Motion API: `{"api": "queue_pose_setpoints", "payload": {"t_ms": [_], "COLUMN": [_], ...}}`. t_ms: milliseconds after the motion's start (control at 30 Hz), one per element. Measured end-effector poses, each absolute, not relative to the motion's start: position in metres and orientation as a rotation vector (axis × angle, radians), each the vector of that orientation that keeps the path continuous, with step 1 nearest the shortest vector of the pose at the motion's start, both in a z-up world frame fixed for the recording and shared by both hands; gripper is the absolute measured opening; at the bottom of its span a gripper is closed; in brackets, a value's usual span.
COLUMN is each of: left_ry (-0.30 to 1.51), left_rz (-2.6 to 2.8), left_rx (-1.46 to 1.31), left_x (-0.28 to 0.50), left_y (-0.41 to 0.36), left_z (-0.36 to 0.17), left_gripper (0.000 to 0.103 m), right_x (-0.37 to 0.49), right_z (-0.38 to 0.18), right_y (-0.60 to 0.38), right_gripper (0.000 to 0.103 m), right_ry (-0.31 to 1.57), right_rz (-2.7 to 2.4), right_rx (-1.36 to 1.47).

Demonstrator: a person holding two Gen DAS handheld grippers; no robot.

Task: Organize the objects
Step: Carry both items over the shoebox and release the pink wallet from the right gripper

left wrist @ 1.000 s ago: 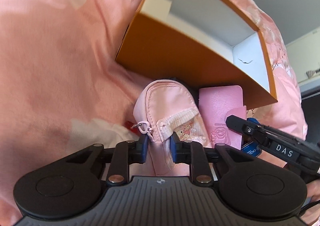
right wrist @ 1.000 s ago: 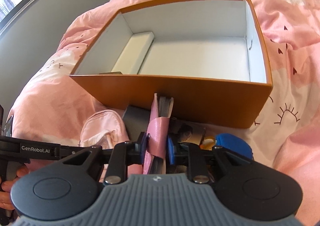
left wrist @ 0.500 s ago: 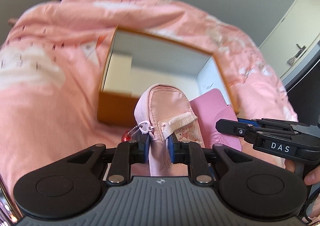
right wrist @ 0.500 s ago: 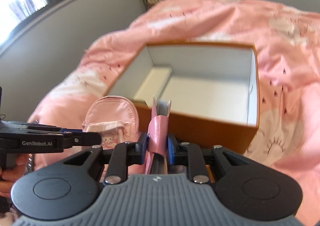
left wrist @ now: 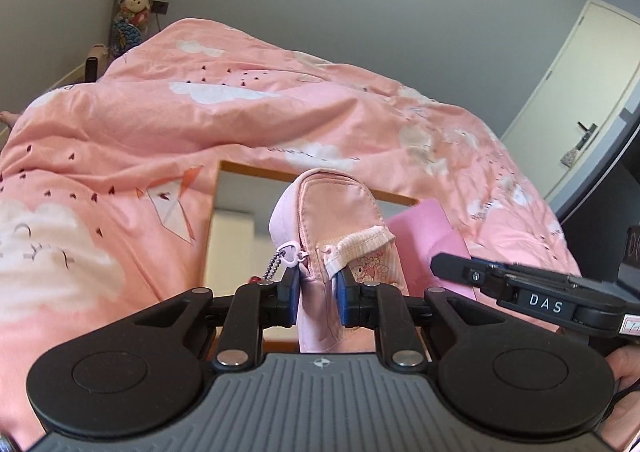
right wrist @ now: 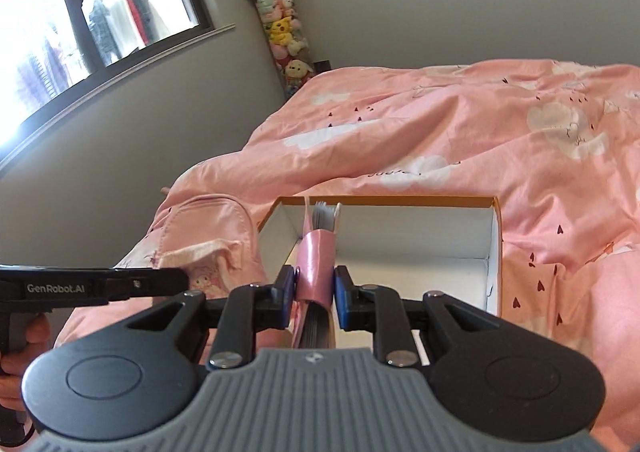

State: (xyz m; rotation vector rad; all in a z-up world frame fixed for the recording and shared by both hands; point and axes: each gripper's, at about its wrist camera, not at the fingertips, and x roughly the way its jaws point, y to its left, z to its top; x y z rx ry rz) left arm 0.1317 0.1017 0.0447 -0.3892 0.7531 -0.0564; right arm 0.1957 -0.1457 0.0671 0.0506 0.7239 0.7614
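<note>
My left gripper [left wrist: 318,298] is shut on a small pink pouch [left wrist: 332,220] with a cartoon patch and a zipper charm, held up in the air above the near side of the open orange box [left wrist: 224,212]. My right gripper [right wrist: 314,298] is shut on a pink notebook [right wrist: 318,252], held on edge above the same box [right wrist: 494,248], whose white inside shows. The pouch also shows at the left of the right wrist view [right wrist: 212,236]. The notebook shows beside the pouch in the left wrist view [left wrist: 424,228].
The box lies on a bed with a rumpled pink duvet [left wrist: 160,120]. A tall column of plush toys [right wrist: 280,24] stands in the far corner by the window [right wrist: 80,12]. A door [left wrist: 580,92] is at the right.
Both grippers have lifted their objects off the bed and tilted upward, over the box. The items that lay in front of the box are out of view.
</note>
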Motion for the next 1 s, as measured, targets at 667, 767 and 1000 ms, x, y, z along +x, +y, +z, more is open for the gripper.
{"api": "queue_pose_setpoints", "payload": {"t_ms": [667, 767, 1000], "left_ry": [0.900, 0.908, 0.927], "left_rz": [-0.004, -0.012, -0.037], "left_rx": [-0.362, -0.372, -0.396], "left_x": [0.202, 0.207, 0.214], "left_y": [0.134, 0.136, 0.139], "left_z": [-0.012, -0.016, -0.025], "left_gripper": [0.021, 0.021, 0.021], "right_x": [0.277, 0.278, 0.279], "right_z": [-0.075, -0.083, -0.089], "right_y": [-0.077, -0.067, -0.053], "right_gripper": [0.022, 0.023, 0.024], "right_ry": [1.163, 1.208, 1.263], "right_rz": [0.683, 0.684, 0.661], "right_rx": [0.294, 0.314, 0.191]}}
